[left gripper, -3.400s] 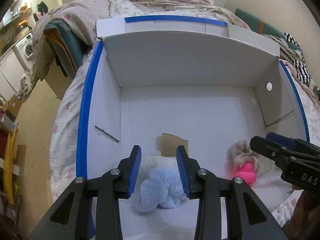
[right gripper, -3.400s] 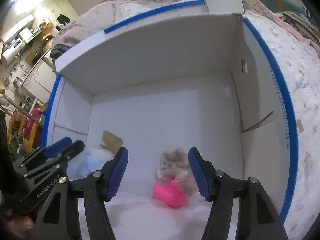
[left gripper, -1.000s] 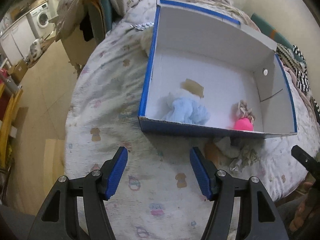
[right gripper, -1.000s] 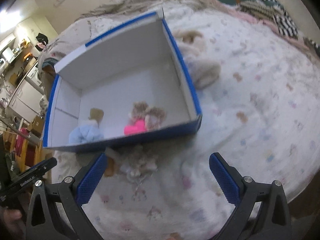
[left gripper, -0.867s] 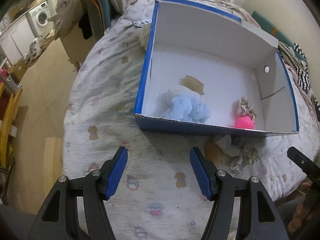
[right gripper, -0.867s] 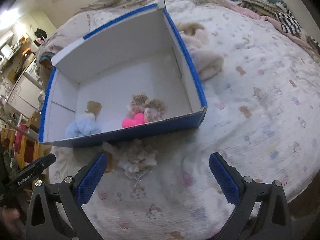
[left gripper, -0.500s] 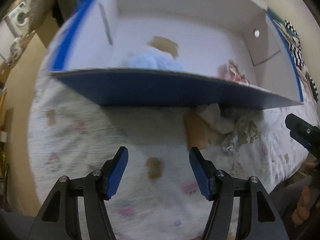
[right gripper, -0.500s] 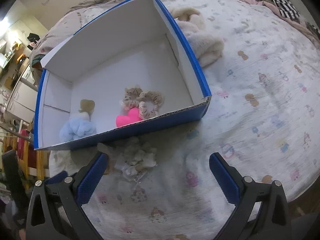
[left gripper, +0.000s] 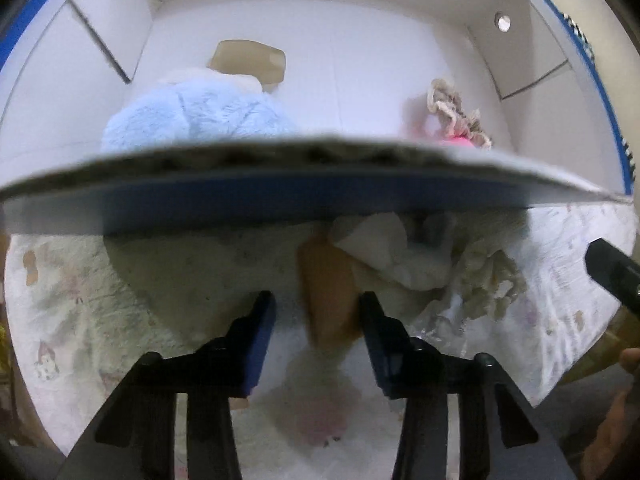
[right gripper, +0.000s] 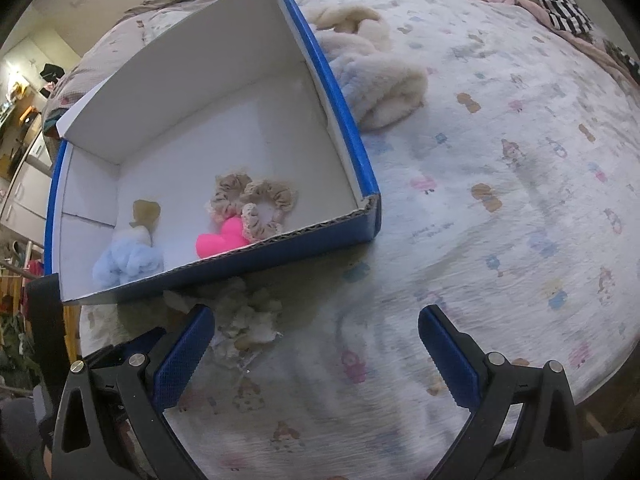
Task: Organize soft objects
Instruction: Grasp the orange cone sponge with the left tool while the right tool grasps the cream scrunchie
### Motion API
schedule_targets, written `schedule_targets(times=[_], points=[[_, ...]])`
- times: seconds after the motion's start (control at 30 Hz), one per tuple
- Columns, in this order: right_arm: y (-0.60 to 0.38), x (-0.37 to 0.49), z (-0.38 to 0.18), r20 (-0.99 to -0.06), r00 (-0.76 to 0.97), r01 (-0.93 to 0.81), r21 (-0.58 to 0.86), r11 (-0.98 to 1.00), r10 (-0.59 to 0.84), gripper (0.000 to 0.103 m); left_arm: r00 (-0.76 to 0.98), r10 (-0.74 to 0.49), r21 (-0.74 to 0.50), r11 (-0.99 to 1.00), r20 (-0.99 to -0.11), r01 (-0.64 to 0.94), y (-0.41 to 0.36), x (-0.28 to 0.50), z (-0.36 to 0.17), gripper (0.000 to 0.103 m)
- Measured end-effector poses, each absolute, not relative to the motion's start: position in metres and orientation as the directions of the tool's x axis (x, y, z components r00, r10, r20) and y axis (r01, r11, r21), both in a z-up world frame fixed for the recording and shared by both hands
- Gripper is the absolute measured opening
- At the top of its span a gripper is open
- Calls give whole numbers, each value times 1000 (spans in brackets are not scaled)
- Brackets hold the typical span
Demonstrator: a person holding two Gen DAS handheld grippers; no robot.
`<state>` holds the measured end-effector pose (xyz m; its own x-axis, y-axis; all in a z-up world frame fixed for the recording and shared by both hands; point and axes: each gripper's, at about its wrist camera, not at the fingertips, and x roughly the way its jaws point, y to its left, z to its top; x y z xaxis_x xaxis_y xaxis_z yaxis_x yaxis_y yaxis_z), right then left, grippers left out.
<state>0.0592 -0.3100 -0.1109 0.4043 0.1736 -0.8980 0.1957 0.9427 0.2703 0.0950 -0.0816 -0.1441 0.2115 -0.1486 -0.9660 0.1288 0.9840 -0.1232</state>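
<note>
A white box with blue edges (left gripper: pixel 280 196) (right gripper: pixel 348 128) sits on the bed. It holds a light blue plush (left gripper: pixel 192 116) (right gripper: pixel 128 260), beige scrunchies (left gripper: pixel 452 108) (right gripper: pixel 256 200) and a pink heart (right gripper: pixel 222 240). Just before its front wall lies a pile: a tan piece (left gripper: pixel 326 288), white cloth (left gripper: pixel 384 244) and a beige scrunchie in clear wrap (left gripper: pixel 488 280) (right gripper: pixel 244 316). My left gripper (left gripper: pixel 318 320) points down over the pile, its jaws closing with the tan piece between them, a gap still showing on the left side. My right gripper (right gripper: pixel 316 344) hangs wide open over bare sheet.
A cream fluffy item (right gripper: pixel 376 76) lies against the box's right wall. The printed bedsheet (right gripper: pixel 520 200) stretches right of the box. The right gripper's tip (left gripper: pixel 612 276) and a hand show at the left wrist view's right edge. Furniture stands beyond the bed's left side.
My left gripper came down and forward to the pile at the box's front wall, and its jaws narrowed around the tan piece. The right gripper sank slightly, still wide open.
</note>
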Motion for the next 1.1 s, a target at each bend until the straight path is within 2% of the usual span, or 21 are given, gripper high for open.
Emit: schedule_targets(times=[0.03,0.1,0.17,0.23,0.27,0.3,0.57,0.67,0.73,0.8,0.9,1.1], points=[[-310,59,-112,-899,399,196,274,941,179,103,211,-143,-116,984,-967,136,-82,96,-145,32],[-310,60,-115,-900,389,197,292,936,199,103,211,-153,-125,982,-965,143,-82,97,-145,9],[-309,61,-119,-903,374,195,301,933,213,103,191,-191,-163,975,-963,150,-82,98,-144,5],[-306,62,-122,-903,367,182,306,935,224,90,207,-180,-151,978,-962,146,-80,96,-141,4],[-304,64,-125,-904,354,177,316,932,240,75,205,-179,-150,978,-962,148,-79,94,-140,4],[-303,65,-128,-905,341,175,327,929,254,72,201,-180,-152,977,-963,148,-77,93,-138,4],[-294,74,-143,-869,309,181,452,873,386,72,227,-164,-139,982,-960,124,-60,76,-123,4],[-285,79,-149,-877,278,165,446,880,392,47,240,-152,-126,985,-959,119,-51,71,-119,4],[-280,81,-151,-882,268,151,435,887,387,40,249,-142,-117,987,-958,111,-45,67,-116,4],[-277,82,-150,-884,268,135,429,893,384,24,256,-137,-115,989,-957,98,-37,62,-111,4],[-272,80,-143,-894,287,93,382,919,343,12,270,-125,-107,991,-955,83,-23,58,-107,4],[-277,66,-126,-884,329,80,377,923,332,11,330,-79,-51,994,-941,92,-15,45,-93,4]])
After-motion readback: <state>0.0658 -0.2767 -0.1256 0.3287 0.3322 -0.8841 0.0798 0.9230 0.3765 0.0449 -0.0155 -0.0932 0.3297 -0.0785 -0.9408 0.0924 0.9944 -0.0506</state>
